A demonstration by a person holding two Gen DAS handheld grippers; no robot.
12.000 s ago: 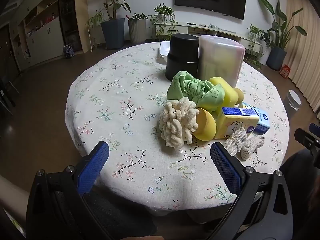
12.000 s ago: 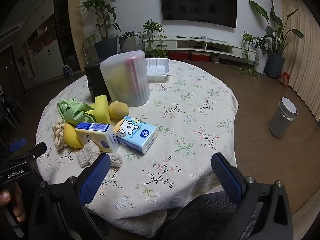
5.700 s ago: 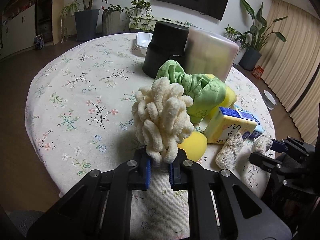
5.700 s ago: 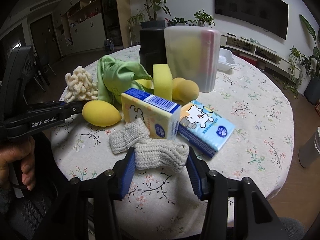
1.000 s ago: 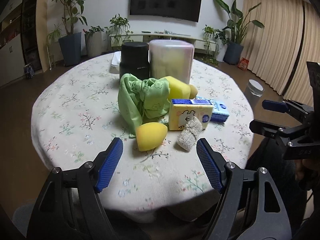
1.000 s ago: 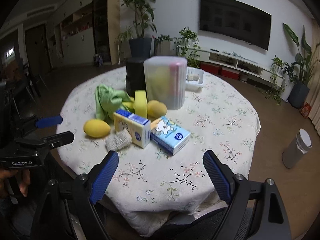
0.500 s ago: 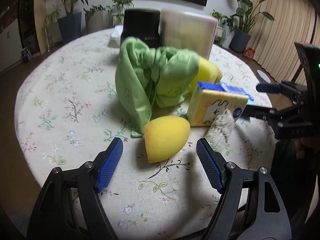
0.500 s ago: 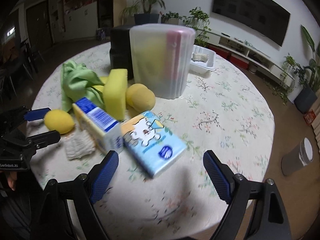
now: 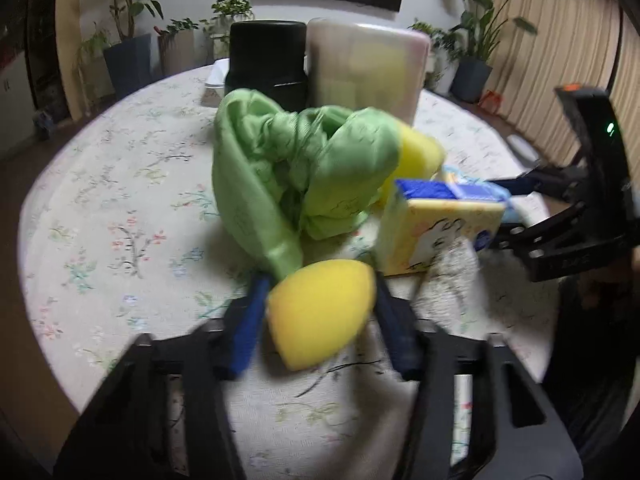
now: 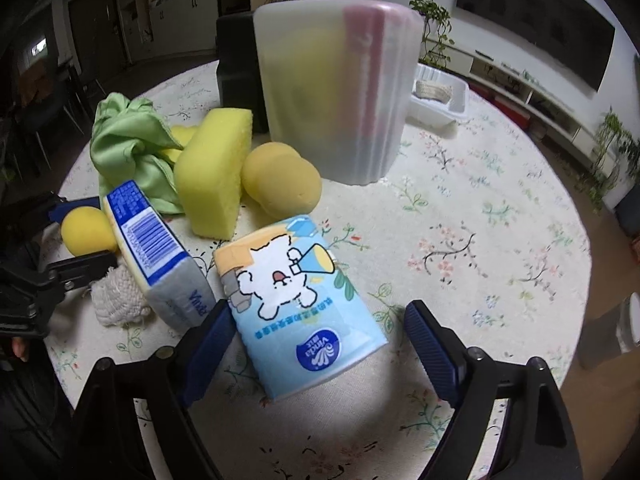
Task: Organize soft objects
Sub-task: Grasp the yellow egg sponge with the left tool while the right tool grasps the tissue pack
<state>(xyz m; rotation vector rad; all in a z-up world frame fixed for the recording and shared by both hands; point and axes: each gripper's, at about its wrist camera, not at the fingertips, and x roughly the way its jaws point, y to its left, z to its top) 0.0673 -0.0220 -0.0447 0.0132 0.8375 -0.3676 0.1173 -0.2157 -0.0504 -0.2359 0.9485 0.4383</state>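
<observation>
My left gripper [image 9: 320, 320] is closed around a yellow egg-shaped sponge [image 9: 322, 304], its blue pads touching both sides; the sponge also shows in the right wrist view [image 10: 86, 230]. My right gripper [image 10: 316, 354] is open, its pads on either side of a light blue tissue pack [image 10: 298, 312] lying flat. A yellow tissue pack [image 10: 154, 256] stands beside it, with a white knitted piece [image 10: 116, 298] at its left. A green cloth [image 9: 292, 176], a yellow block sponge [image 10: 214, 174] and a round sponge [image 10: 282, 178] lie behind.
A frosted container [image 10: 336, 88] and a black container [image 9: 266, 60] stand at the back of the round floral table [image 10: 480, 216]. A white tray [image 10: 438, 98] holding a knitted piece sits behind them. The table's near edge is just below both grippers.
Both grippers moved in toward the pile. My left gripper has narrowed from wide open onto the yellow egg sponge. My right gripper came down around the light blue tissue pack, still open.
</observation>
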